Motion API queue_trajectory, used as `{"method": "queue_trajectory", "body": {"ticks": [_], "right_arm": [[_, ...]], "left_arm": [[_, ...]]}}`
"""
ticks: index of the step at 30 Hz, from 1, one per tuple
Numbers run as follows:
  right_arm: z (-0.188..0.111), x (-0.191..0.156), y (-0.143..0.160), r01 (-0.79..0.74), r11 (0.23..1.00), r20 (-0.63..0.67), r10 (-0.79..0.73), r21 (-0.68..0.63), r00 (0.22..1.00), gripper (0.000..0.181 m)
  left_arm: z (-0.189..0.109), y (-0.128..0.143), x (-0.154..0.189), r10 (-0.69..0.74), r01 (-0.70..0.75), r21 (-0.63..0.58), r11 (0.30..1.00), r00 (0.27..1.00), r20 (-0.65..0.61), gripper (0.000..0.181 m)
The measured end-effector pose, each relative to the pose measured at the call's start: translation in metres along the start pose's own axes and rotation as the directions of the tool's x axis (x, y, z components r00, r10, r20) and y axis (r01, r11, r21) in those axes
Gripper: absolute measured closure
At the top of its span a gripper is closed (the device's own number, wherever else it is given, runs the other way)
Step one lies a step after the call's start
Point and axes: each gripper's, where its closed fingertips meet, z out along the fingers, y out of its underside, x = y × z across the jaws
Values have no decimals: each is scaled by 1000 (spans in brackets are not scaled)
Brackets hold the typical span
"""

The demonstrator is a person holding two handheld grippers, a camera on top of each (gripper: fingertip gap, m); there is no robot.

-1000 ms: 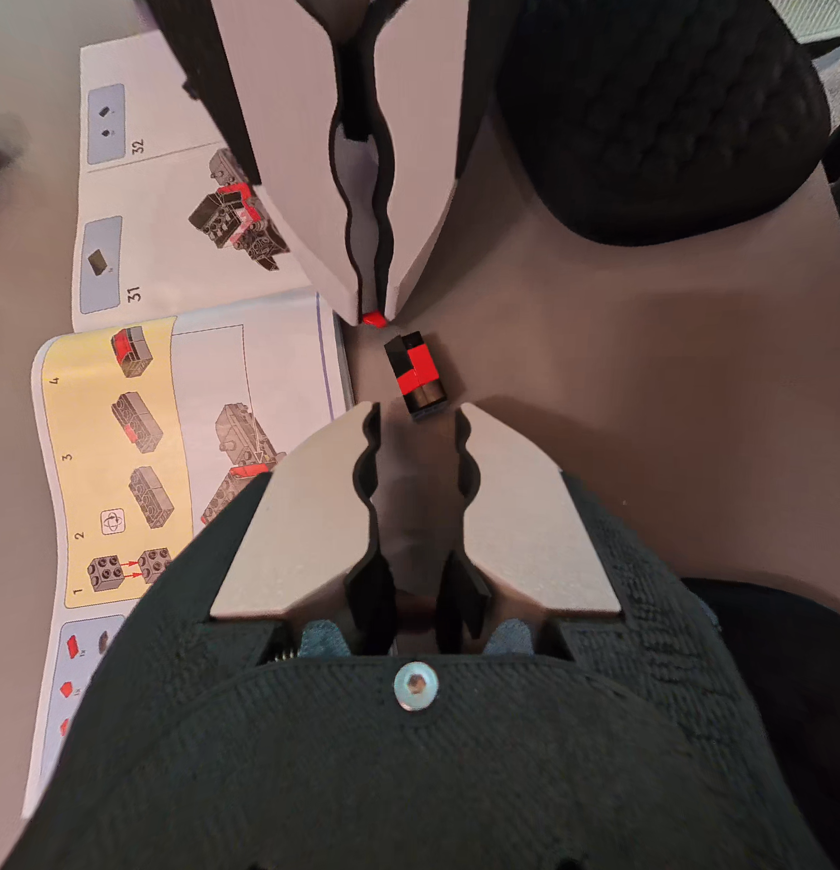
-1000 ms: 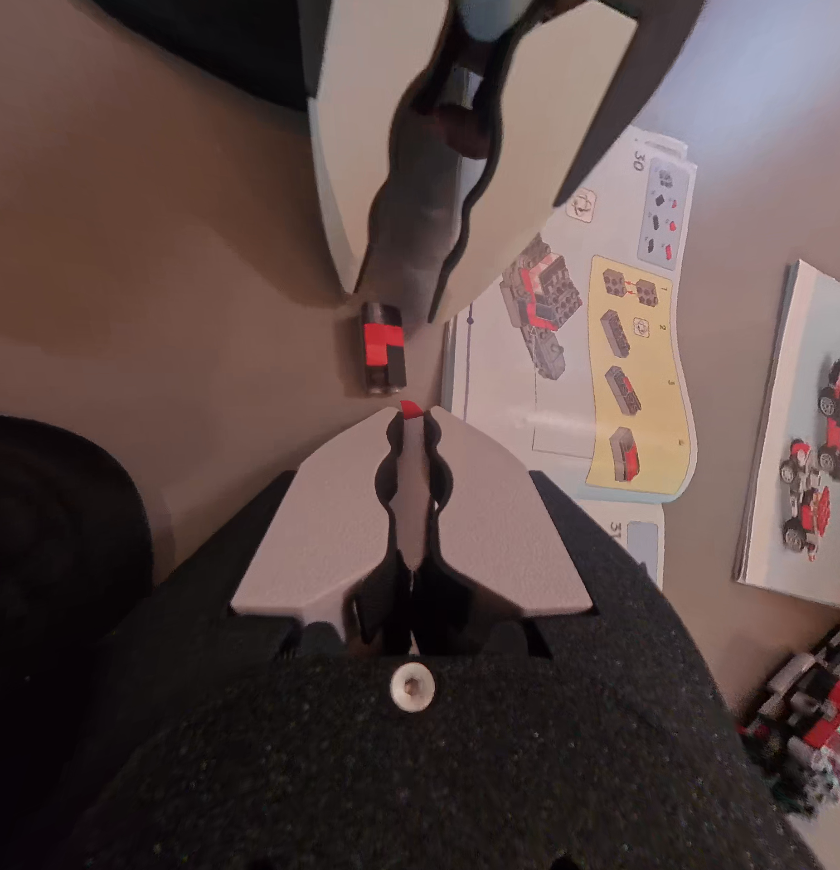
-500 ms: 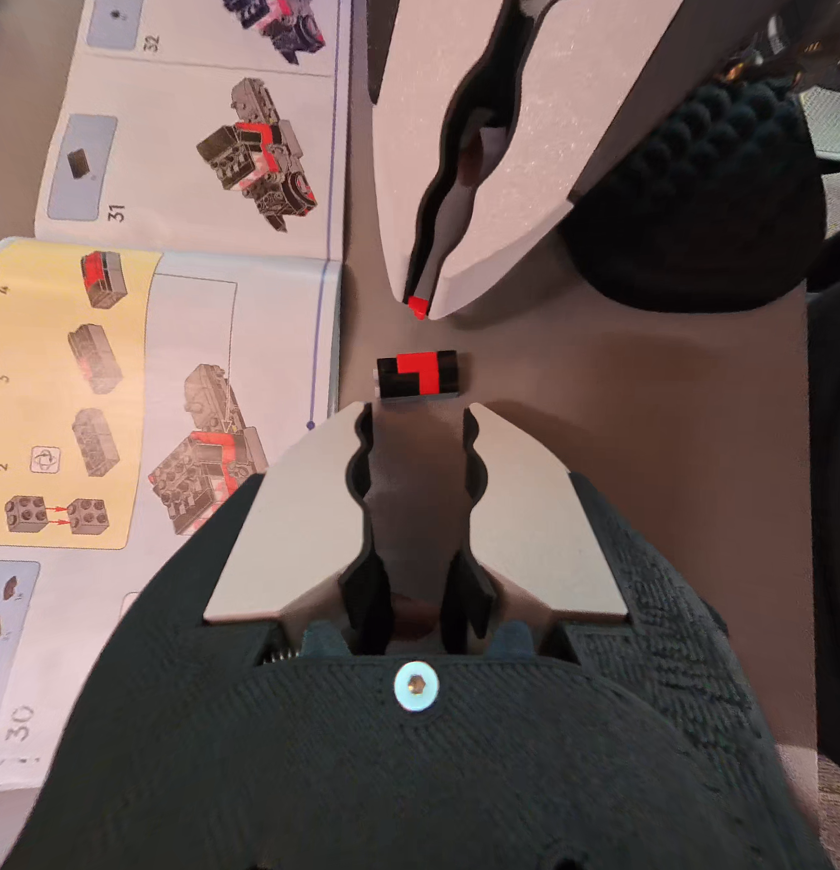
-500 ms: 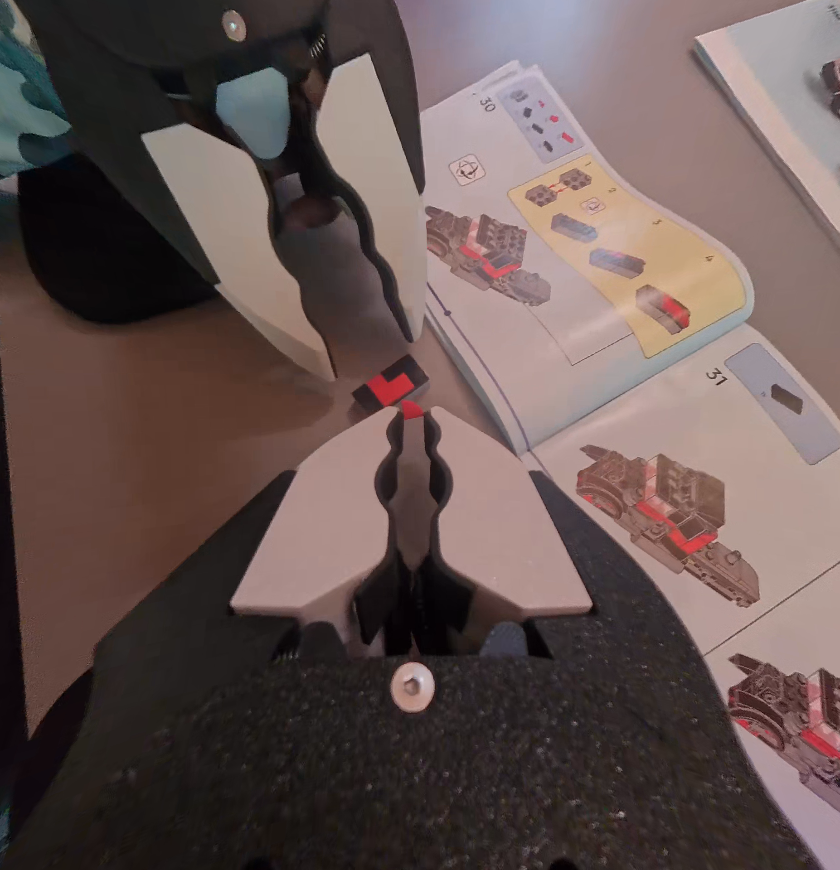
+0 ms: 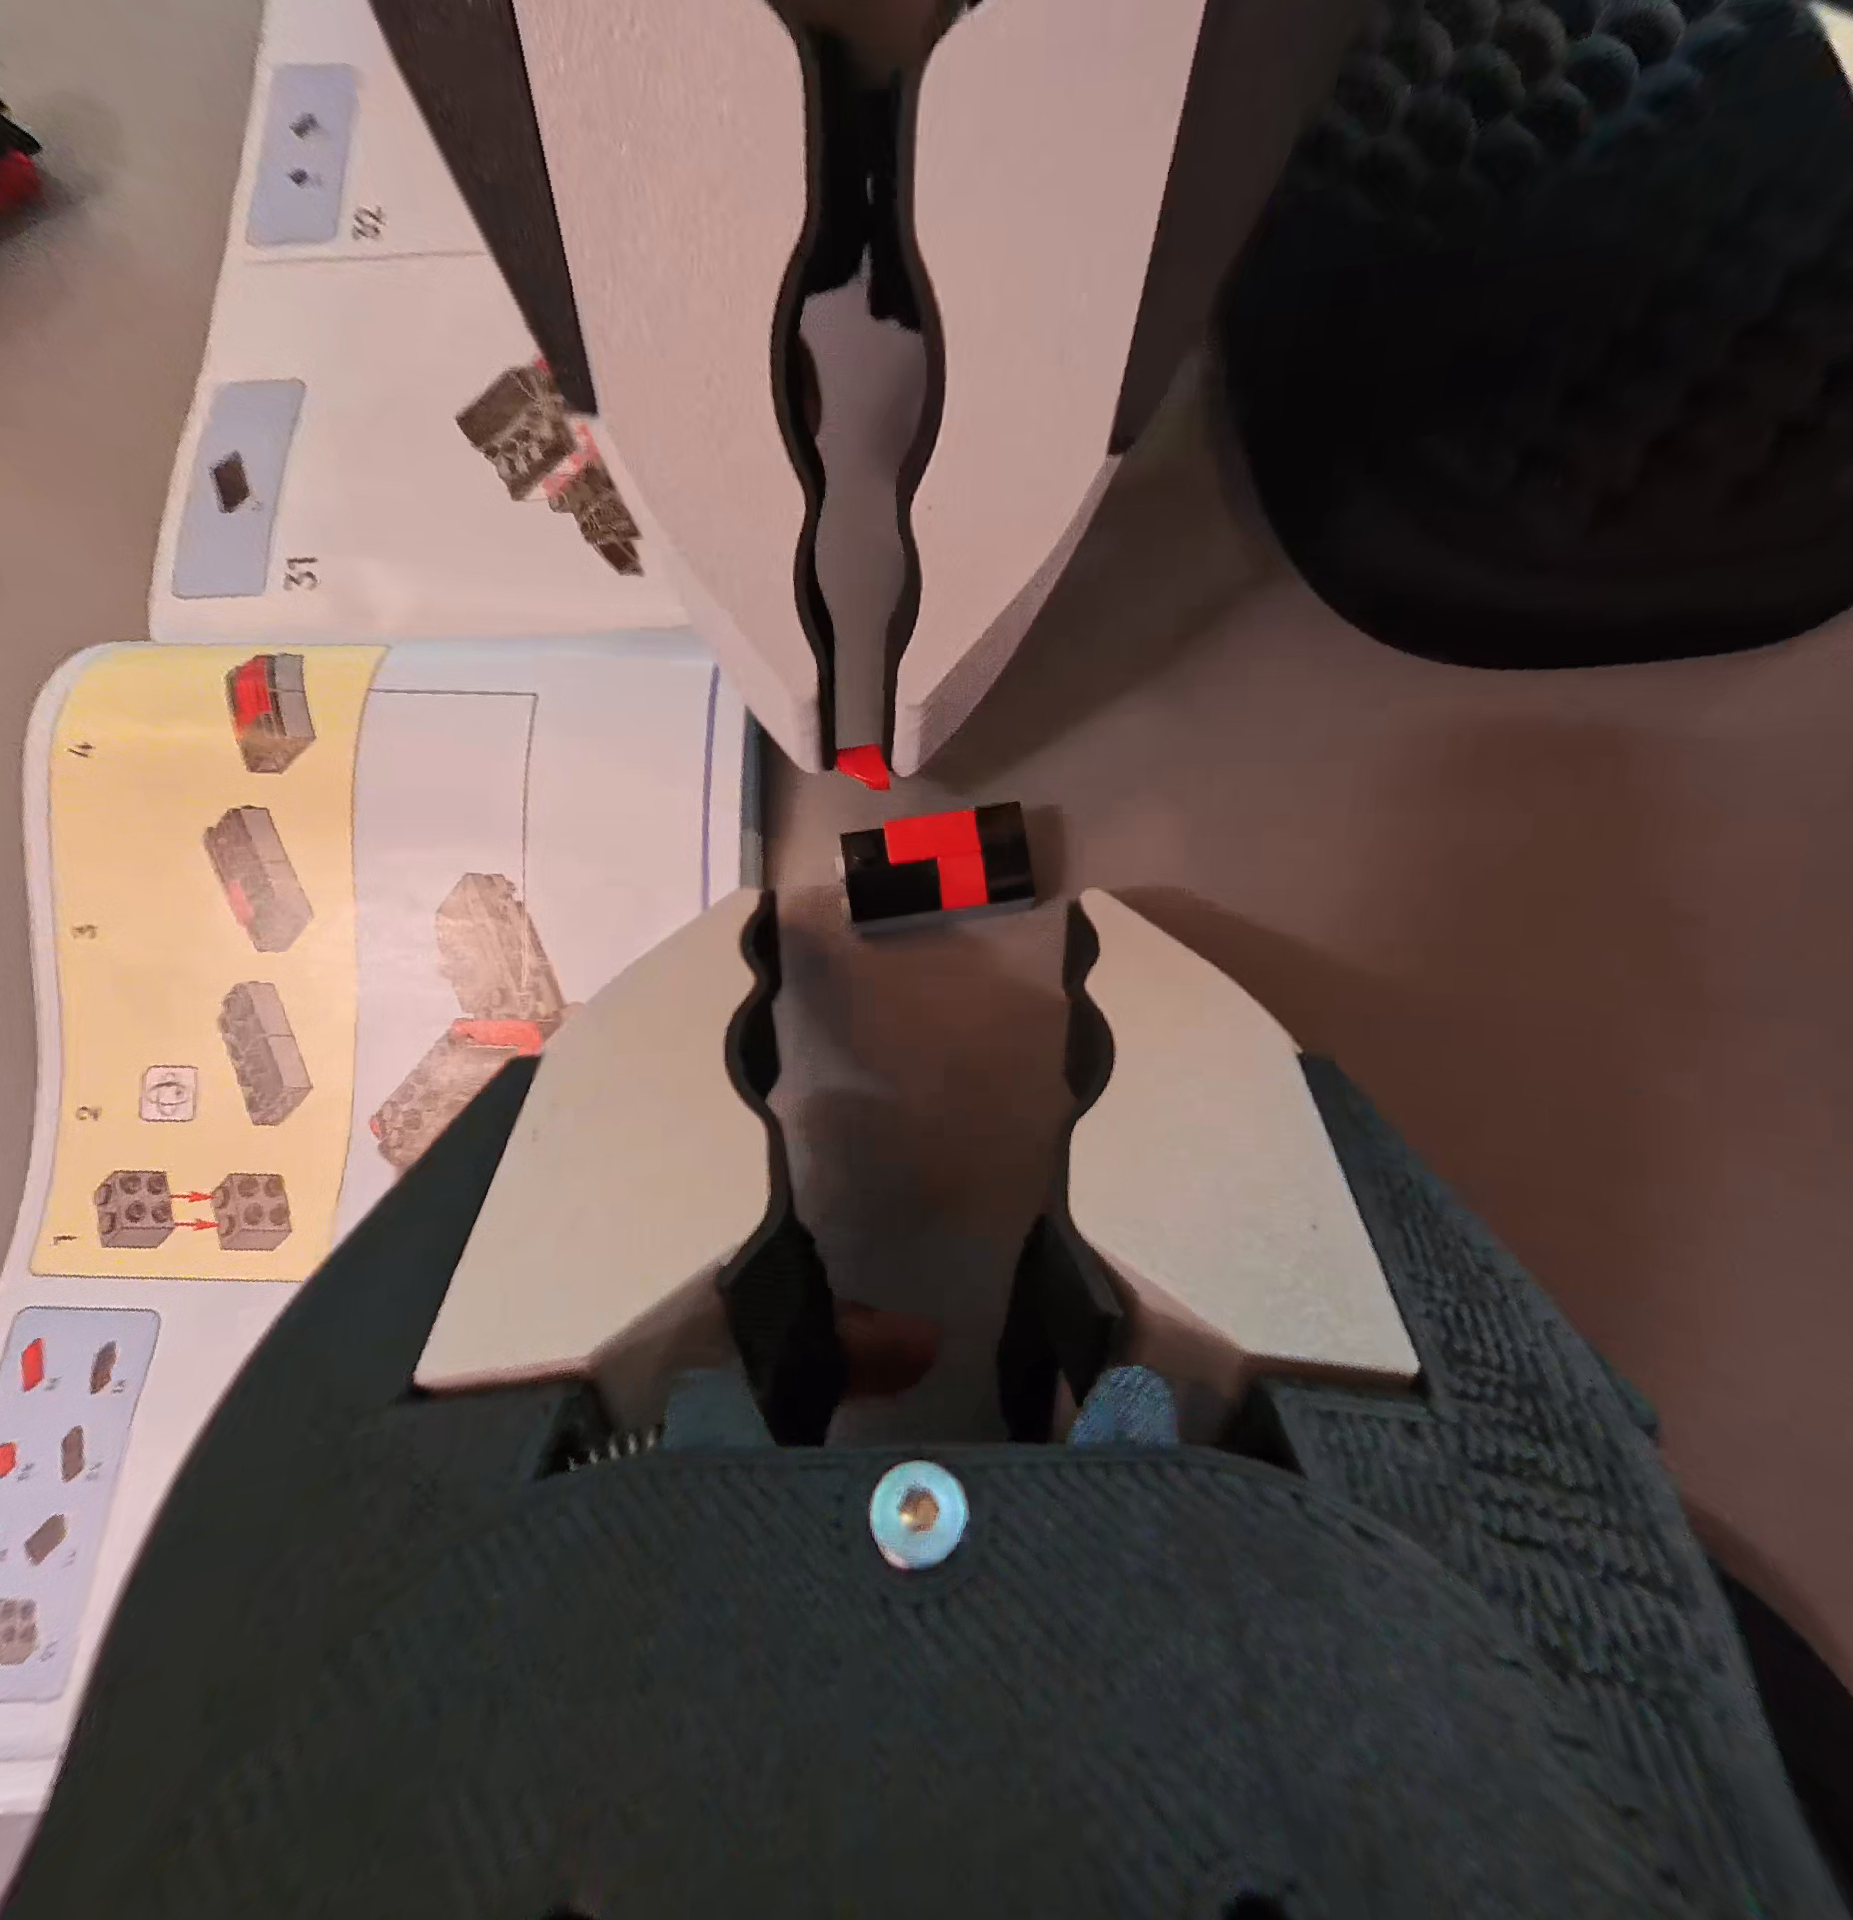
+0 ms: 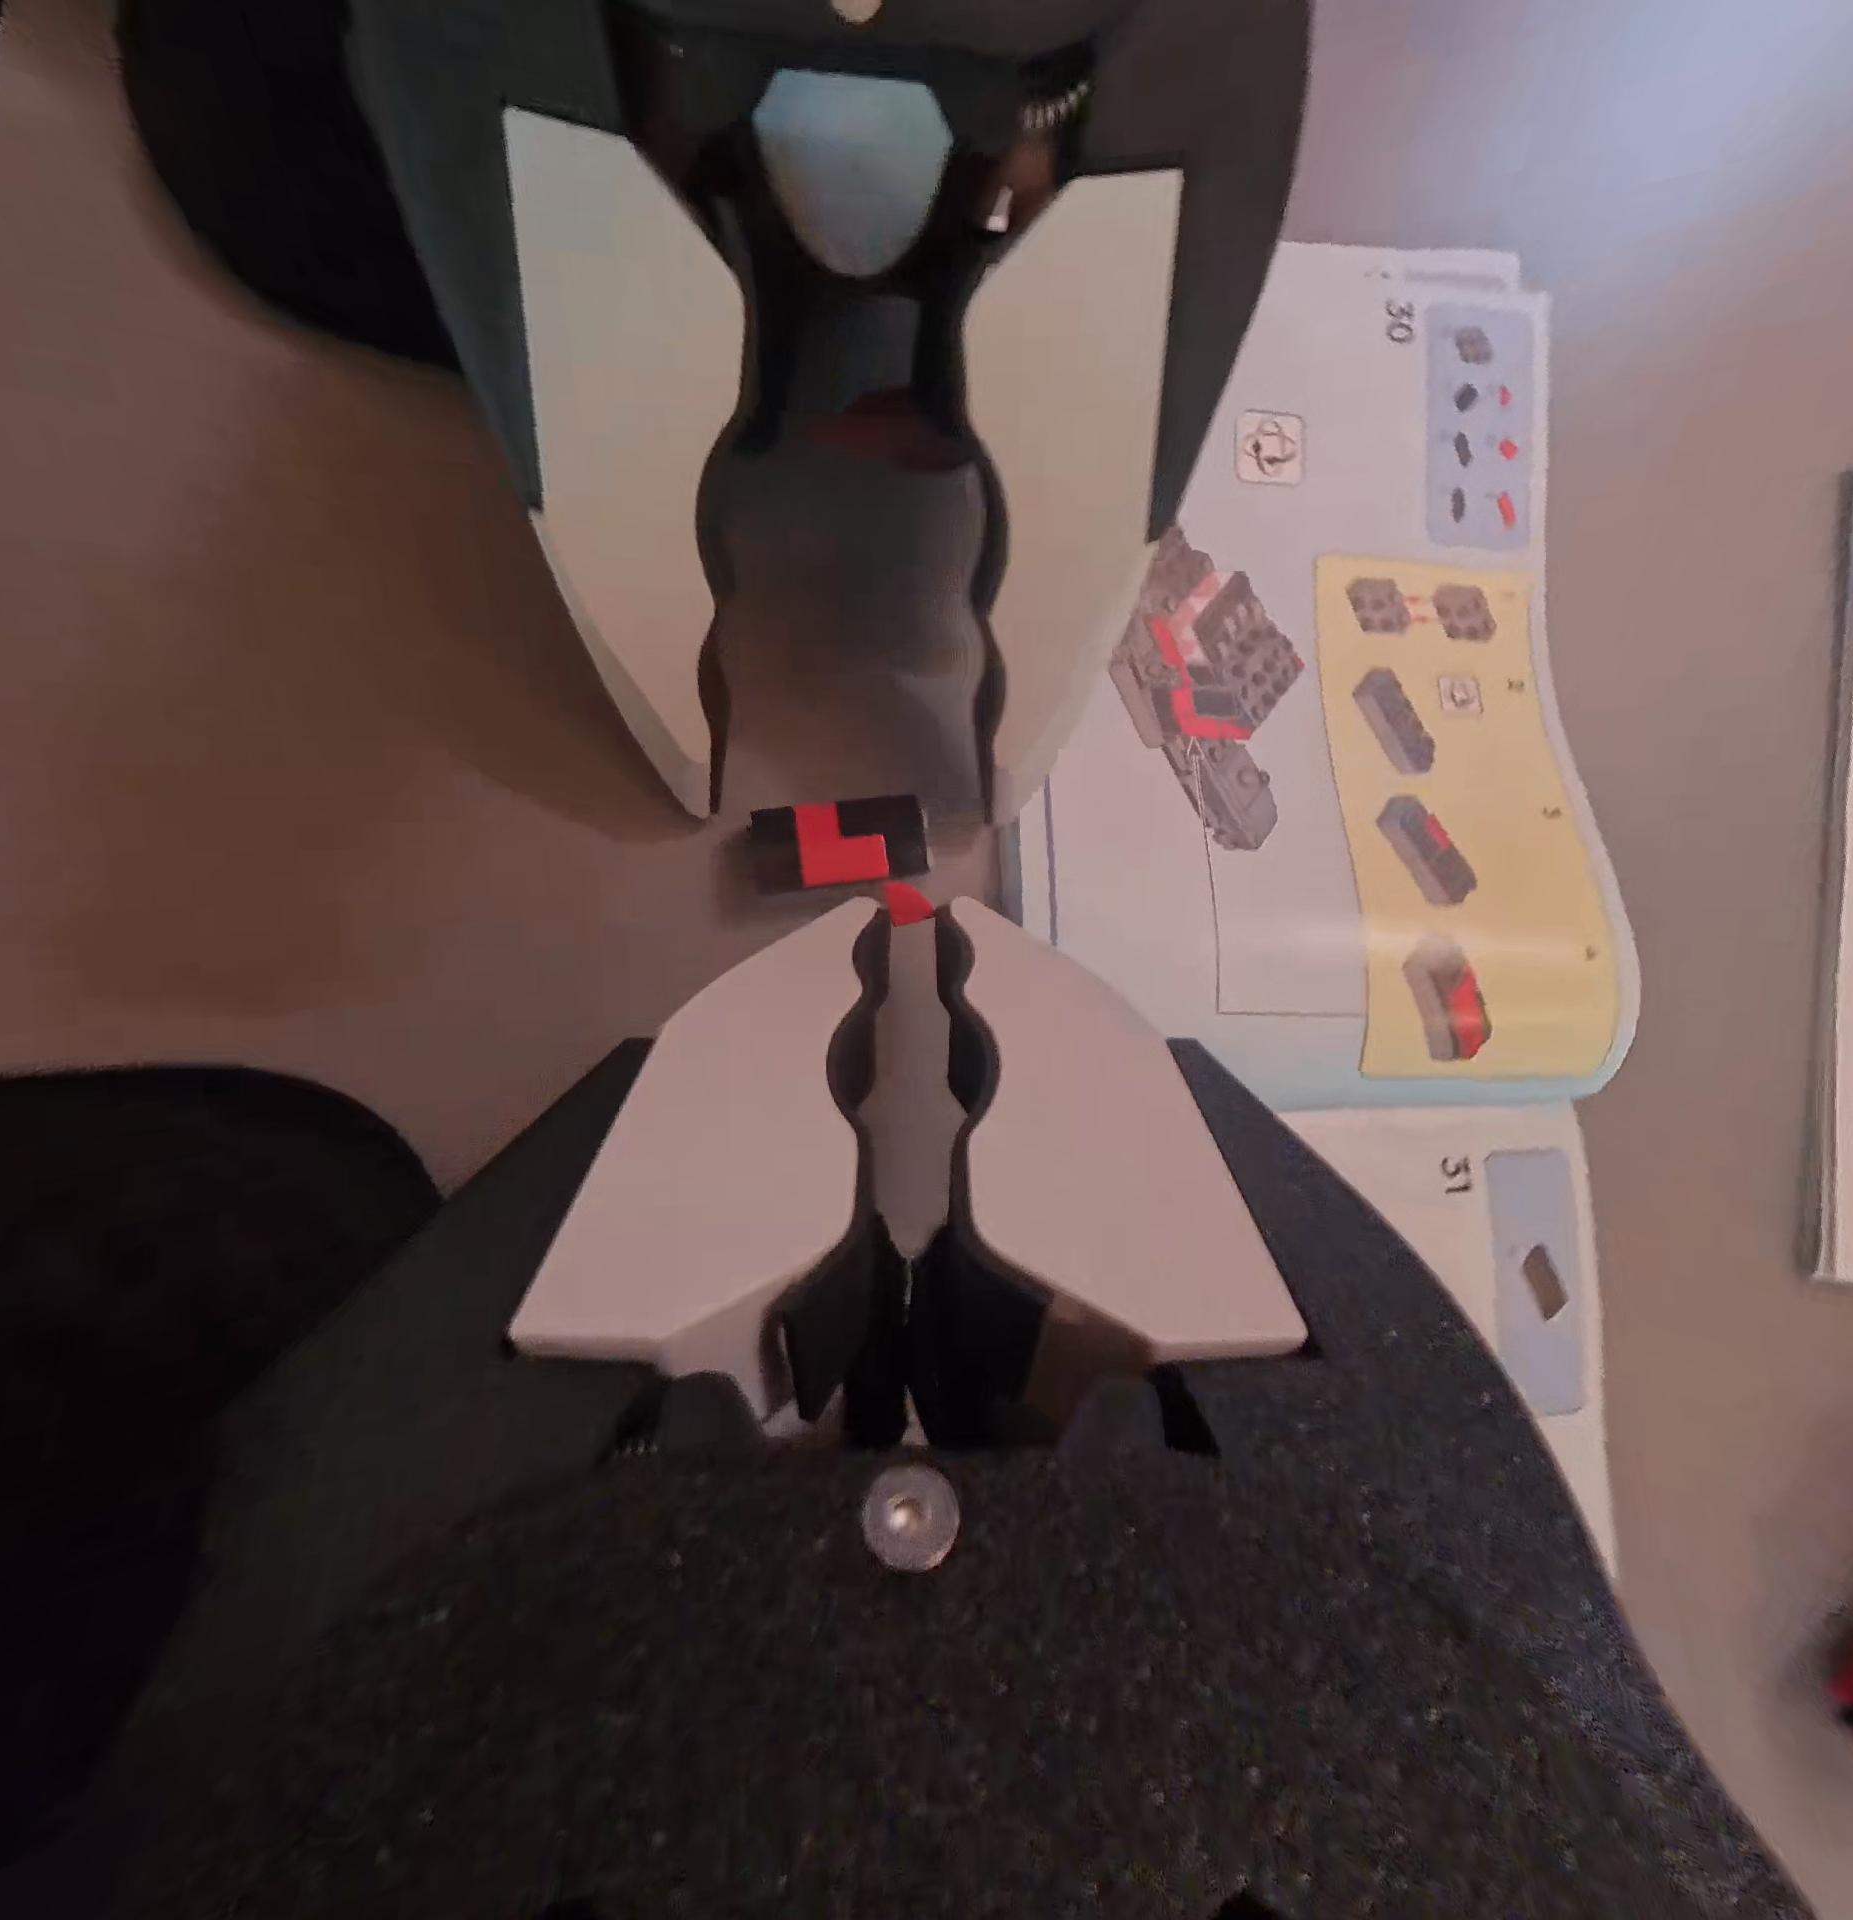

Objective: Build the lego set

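Two tongs over brown tabletop (image 5: 1421, 987) — left tongs (image 5: 917, 904) agape, empty; right tongs (image 6: 906, 904) pinching red piece (image 6: 908, 902).

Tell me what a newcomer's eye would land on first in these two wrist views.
First, the two grippers facing each other tip to tip over the brown table: the right gripper pinches a tiny red piece, while the left gripper is open. Between them lies a small black and red brick block, touching neither. Beside them, the open instruction booklet with its yellow panel draws attention.
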Motion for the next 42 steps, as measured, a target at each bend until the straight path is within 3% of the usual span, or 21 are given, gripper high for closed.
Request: {"method": "queue_trajectory", "body": {"ticks": [6,11,13,21,29,35,42], "right_arm": [[-6,8,0,7,1000,-12,-6,28,1000,173],[-8,4,1,-1,999,-10,2,44,1000,173],[-7,1,3,-5,999,-3,5,32,1000,173],[-4,-8,-2,-37,996,3,37,78,999,173],[-3,-10,-3,-40,995,6,39,89,999,173],[-2,-9,-6,-19,995,17,18,96,1000,173],[0,-8,-8,-7,994,19,5,106,1000,173]], "left_arm": [[2,-5,-8,66,-69,14,998,990,123,118],[5,-6,-2,110,-113,34,993,990,87,144],[5,-6,0,117,-120,50,992,991,67,146],[2,-3,11,165,-163,77,984,986,-16,146],[0,-1,12,181,-179,82,980,983,-20,145],[-3,-1,5,175,-178,95,979,984,39,130],[-2,0,5,153,-155,81,985,988,24,131]]}}
